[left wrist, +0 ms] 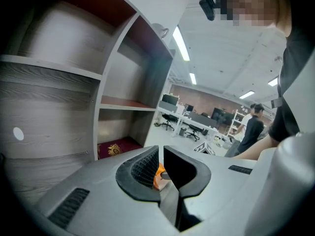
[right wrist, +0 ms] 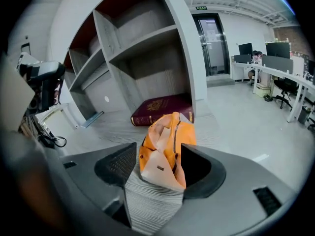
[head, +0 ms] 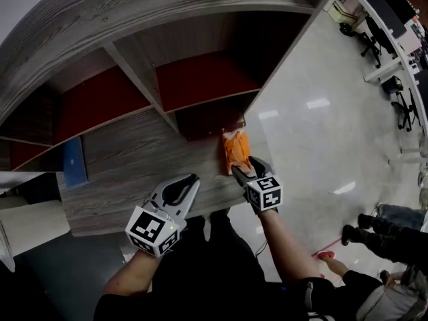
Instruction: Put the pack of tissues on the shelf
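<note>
The orange pack of tissues point(head: 235, 151) lies on the low grey wooden ledge of the shelf point(head: 134, 146), close to its right-hand corner. My right gripper point(head: 242, 166) reaches it from the near side. In the right gripper view the pack point(right wrist: 165, 149) stands between the wide-spread jaws of the right gripper point(right wrist: 160, 152) and rests on the wood; the left pad is clear of it. My left gripper point(head: 192, 179) hovers over the ledge to the left, with its jaws point(left wrist: 161, 151) together and nothing in them. A sliver of orange pack point(left wrist: 158, 173) shows past them.
A dark red book point(right wrist: 160, 107) lies in the bottom compartment just behind the pack. A blue flat object point(head: 73, 160) rests on the ledge far left. Glossy floor drops off right of the shelf; desks and chairs point(head: 381, 19) and people's legs point(head: 374, 236) are beyond.
</note>
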A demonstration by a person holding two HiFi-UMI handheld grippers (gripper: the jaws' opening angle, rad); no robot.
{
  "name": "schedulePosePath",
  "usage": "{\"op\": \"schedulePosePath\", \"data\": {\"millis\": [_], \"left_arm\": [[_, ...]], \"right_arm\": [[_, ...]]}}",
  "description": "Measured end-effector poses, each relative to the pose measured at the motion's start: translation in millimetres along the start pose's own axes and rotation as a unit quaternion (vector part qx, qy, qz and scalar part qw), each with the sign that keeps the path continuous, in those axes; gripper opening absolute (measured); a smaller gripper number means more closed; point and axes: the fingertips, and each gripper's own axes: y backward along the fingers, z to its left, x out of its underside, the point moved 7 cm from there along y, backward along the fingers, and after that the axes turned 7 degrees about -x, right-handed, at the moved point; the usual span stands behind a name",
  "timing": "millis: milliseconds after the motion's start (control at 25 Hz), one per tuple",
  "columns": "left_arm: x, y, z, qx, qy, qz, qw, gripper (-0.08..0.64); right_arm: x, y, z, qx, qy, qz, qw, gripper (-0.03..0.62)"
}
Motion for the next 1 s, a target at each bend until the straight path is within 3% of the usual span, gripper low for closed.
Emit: {"op": "schedulePosePath", "data": {"millis": [360, 400, 520, 1000], "left_arm": [[4, 0, 0, -0.001, 0.000, 0.006, 1.0000, 0.040], [3, 0, 0, -0.002, 0.000, 0.006, 1.0000, 0.040], [1, 3, -1, -0.003, -0.001, 0.003, 1.0000, 0.040], [-24, 14, -7, -0.003, -0.005, -0.028, 0.9996, 0.040]], "right_arm": [[16, -17, -16, 0.034, 0.028, 0.037, 0.998, 0.232], [17, -18, -17, 0.038, 0.031, 0.040, 0.998, 0.223], [18, -16, -19, 0.046, 0.032, 0.044, 0.997, 0.097], [-4, 21, -4, 0.043, 0.038, 0.021, 0.998, 0.029]]}}
